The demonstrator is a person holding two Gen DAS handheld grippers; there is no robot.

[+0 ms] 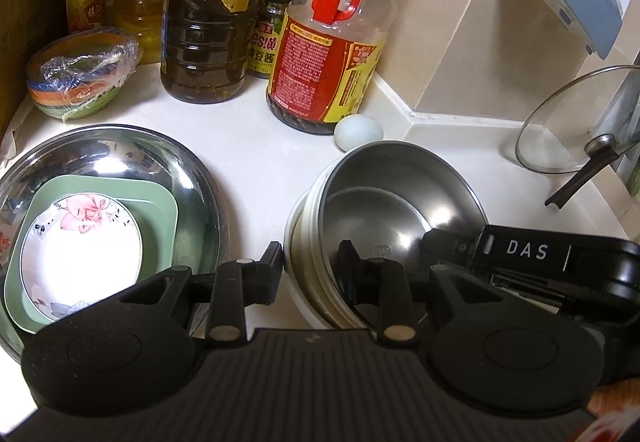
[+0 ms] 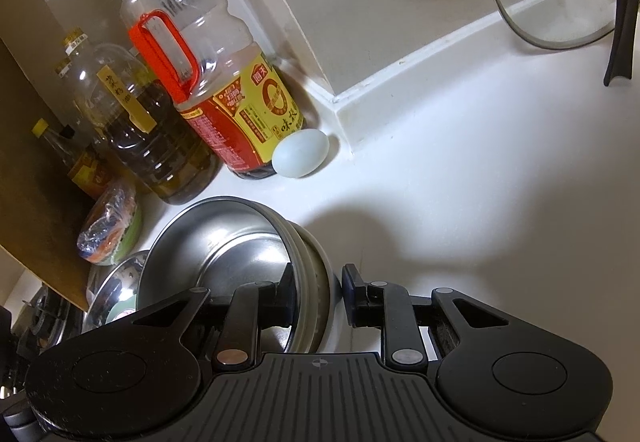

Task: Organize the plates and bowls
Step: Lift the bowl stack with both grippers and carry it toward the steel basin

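Note:
A steel bowl (image 1: 400, 194) sits tilted inside a stack of cream-white bowls (image 1: 308, 262) on the white counter. My left gripper (image 1: 312, 262) is shut on the stack's near-left rim, one finger outside the white bowl and one inside the steel bowl. My right gripper (image 2: 320, 286) is shut on the opposite rim of the same stack (image 2: 316, 282), and its finger (image 1: 440, 242) shows inside the steel bowl in the left wrist view. To the left a wide steel basin (image 1: 200, 178) holds a green square plate (image 1: 164, 210) with a floral white plate (image 1: 80, 258) on it.
Oil bottles (image 1: 204, 30), a red-handled sauce bottle (image 1: 324, 54) and a jar (image 1: 268, 34) line the back. A pale egg (image 1: 359, 131) lies behind the bowls. Plastic-wrapped coloured bowls (image 1: 80, 74) sit at the far left. A glass lid (image 1: 568, 122) leans at the right wall.

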